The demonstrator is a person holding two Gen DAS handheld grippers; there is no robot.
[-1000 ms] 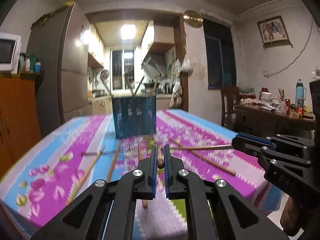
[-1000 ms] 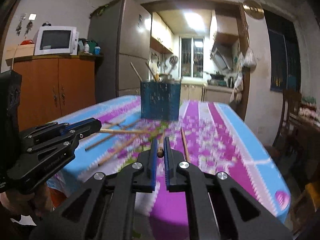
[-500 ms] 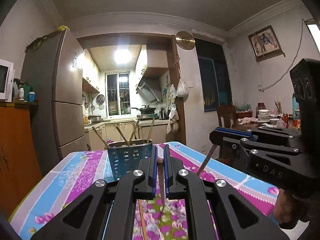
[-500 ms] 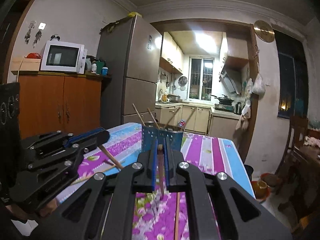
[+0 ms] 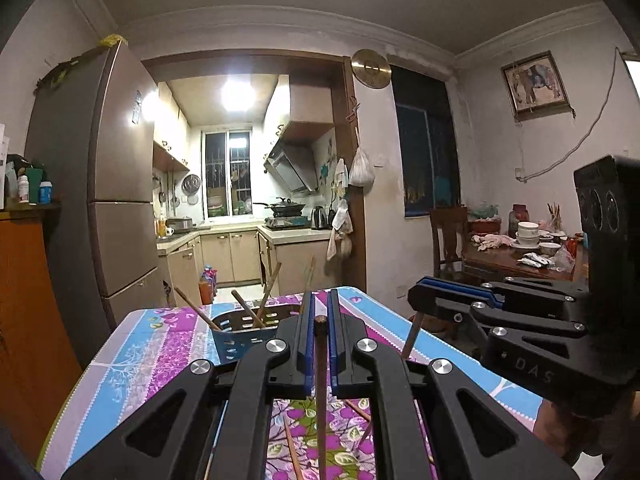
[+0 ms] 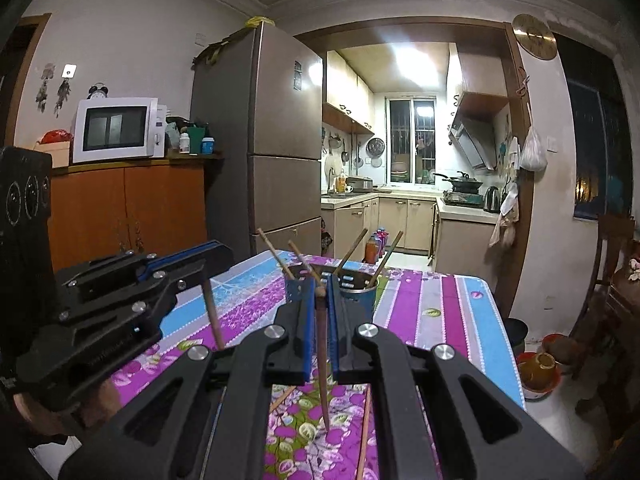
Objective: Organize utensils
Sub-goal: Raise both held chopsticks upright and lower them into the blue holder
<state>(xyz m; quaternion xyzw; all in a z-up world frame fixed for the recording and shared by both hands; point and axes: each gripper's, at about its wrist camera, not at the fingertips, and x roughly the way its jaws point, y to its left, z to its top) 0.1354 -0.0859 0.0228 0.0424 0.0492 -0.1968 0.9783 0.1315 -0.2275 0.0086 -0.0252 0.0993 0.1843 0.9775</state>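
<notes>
You've lifted both grippers off the table: left gripper [image 5: 319, 322] and right gripper [image 6: 320, 292] each clench a chopstick [image 5: 320, 364], ready for the blue holder [image 6: 352, 290].

Right gripper housing [image 5: 532, 372]: raised letters "DAS" were legible on the black side plate, seen from the left wrist view.
Left gripper housing [image 6: 108, 348]: a line of small embossed lettering was present on the side plate; too blurred to read, possibly a maker's mark.
Refrigerator door sticker [image 6: 297, 75]: printed label was visible, text not resolvable.
Microwave control panel [image 6: 159, 128]: markings were present, unreadable.
Round wall clock [image 6: 535, 37]: no numerals could be made out.
Bottles on cabinet [image 6: 207, 145]: labels were illegible.
</notes>
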